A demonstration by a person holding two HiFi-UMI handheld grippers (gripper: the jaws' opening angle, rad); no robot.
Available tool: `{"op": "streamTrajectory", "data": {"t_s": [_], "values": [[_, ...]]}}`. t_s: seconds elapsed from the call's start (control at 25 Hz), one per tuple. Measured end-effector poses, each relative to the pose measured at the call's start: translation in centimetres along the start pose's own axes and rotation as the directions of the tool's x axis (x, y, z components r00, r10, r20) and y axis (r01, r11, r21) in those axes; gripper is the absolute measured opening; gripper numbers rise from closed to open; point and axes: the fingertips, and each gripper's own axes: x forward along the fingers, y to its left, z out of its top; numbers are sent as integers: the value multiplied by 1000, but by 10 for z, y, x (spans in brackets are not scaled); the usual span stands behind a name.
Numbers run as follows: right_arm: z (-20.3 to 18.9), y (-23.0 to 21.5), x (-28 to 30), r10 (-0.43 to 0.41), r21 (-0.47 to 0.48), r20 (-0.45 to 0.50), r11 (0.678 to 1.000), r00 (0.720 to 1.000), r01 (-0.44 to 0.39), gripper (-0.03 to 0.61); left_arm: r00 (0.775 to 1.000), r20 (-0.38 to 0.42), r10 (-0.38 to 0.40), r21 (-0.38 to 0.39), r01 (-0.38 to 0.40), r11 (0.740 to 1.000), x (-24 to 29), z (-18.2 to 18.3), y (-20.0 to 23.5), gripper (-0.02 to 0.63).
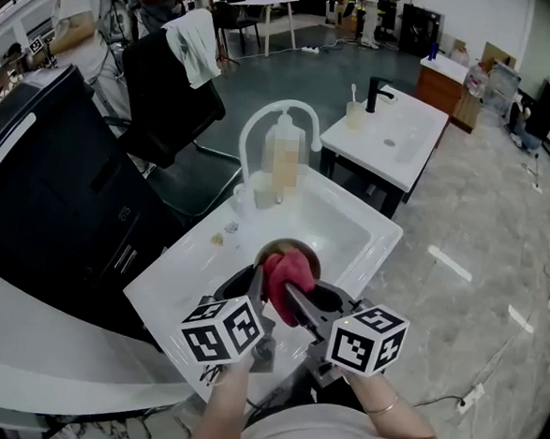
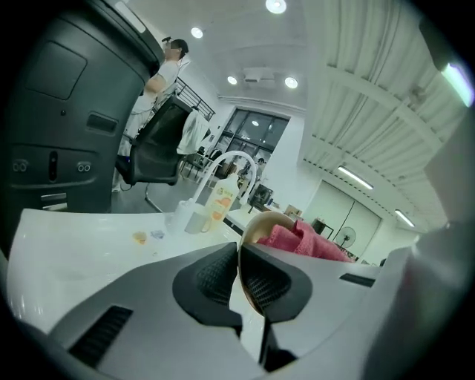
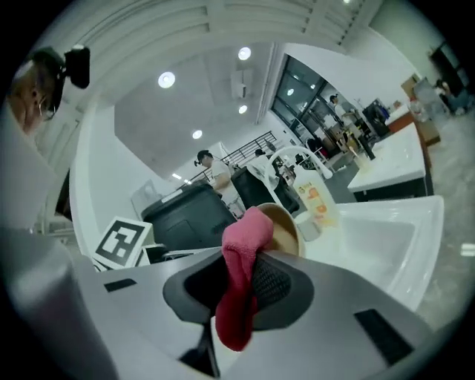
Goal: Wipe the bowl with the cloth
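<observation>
The wiping step itself is judged to be in hand. The bowl (image 1: 277, 251) is held over the near part of the sink basin (image 1: 349, 230) set into the white worktop (image 1: 172, 282), and appears to be lifted clear of it. Its thin rim is pinched between the almost closed jaws of the left tool (image 2: 239, 256). The pink cloth (image 3: 243, 256) is clamped in the right tool (image 3: 241, 276), whose jaws are pressed together on a fold of it. One end is left hanging below the jaws, and the other is bunched inside the bowl against its inner wall.

A sweep of the cloth round that inner wall seems to be called for next. The grip on the rim would need to be kept firm, so that the bowl is not levered out of the left tool. Fresh wall could be brought under the cloth by a roll of either wrist.

A pale bottle (image 3: 316, 194) with an orange label is seen behind the basin, beside the arched white tap (image 1: 263, 117); its print cannot be read. No brand is made out on bowl or cloth. Only black-and-white square markers, no words, are carried by the cube (image 1: 222, 329) on each tool.
</observation>
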Motion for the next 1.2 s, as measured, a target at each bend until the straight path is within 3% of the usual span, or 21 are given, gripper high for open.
{"op": "streamTrajectory", "data": {"t_s": [0.24, 0.48, 1.2], "values": [[1, -17, -8, -134, -138, 1, 981, 991, 133, 78, 1000, -10, -17, -16, 17, 1000, 0, -2, 0, 32], [9, -39, -23, -224, -170, 29, 959, 974, 226, 78, 999, -30, -11, -1, 11, 1000, 5, -9, 0, 32], [32, -60, -53, -311, -170, 132, 928, 941, 331, 78, 998, -56, 34, 72, -30, 997, 6, -17, -2, 32]]}}
